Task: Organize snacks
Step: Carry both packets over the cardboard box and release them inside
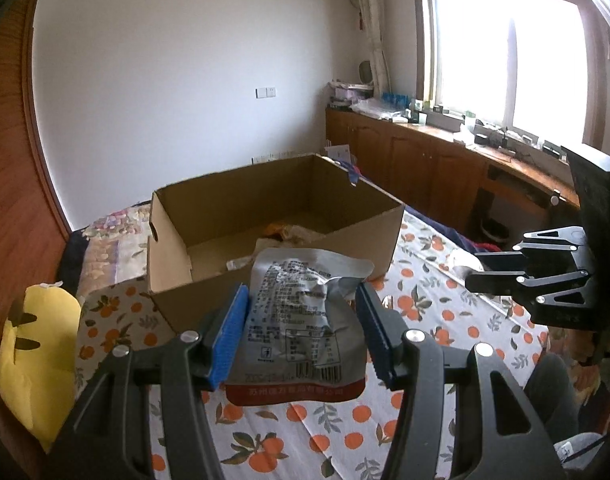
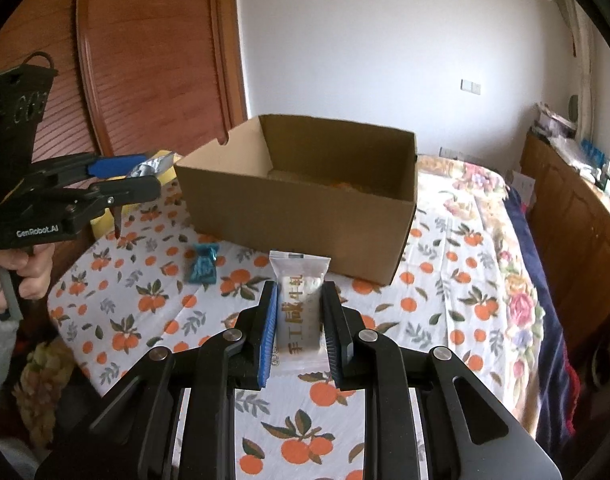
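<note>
Bed | silver pouch between left tongs | white packet between right tongs

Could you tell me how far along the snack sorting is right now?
Partly done: the cardboard box already holds a few snacks. In hand: the left gripper grips a silver pouch, and the right gripper grips a white wrapped bar, both short of the box. Left: a blue candy lies on the orange-print cloth.
</note>
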A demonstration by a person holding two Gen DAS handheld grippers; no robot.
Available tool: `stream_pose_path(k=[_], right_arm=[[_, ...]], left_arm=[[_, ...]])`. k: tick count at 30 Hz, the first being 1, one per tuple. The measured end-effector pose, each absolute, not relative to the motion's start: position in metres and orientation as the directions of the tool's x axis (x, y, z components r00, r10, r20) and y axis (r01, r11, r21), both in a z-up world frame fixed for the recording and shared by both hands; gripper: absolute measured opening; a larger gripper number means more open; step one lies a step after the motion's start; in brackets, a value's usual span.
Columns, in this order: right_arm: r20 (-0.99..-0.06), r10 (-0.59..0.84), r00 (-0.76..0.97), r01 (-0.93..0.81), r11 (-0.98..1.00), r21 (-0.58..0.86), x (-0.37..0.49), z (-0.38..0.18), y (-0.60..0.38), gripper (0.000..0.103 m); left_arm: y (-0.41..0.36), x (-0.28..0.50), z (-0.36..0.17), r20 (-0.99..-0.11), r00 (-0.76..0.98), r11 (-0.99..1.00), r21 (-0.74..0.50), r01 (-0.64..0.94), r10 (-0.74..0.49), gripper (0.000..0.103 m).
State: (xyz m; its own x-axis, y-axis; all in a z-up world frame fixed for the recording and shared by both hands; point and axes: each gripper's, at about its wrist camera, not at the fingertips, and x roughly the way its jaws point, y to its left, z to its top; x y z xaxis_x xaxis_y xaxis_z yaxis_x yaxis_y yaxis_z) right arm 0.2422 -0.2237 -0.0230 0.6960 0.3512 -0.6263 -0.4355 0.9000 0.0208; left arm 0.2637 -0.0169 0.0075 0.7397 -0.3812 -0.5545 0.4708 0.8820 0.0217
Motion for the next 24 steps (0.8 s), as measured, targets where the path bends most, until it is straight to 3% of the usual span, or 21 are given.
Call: stream_pose_path(k=[10, 24], right_arm=[[-0.6, 0.355, 0.717, -0.465, 0.885, -0.032, 0.259, 0.007, -0.218, 0.02], [-0.537, 0.38, 0.754, -0.491, 0.868, -0.076, 0.301, 0.052, -0.205, 0.02]], left_arm=[[-0.012, 0.284, 0.039, -0.474, 0.808, 0.908, 0.041, 0.417, -0.35, 0.055], [-0.007, 0.325, 0.069, -0.444, 0.835, 0.913, 0.082, 0.4, -0.326, 0.056]])
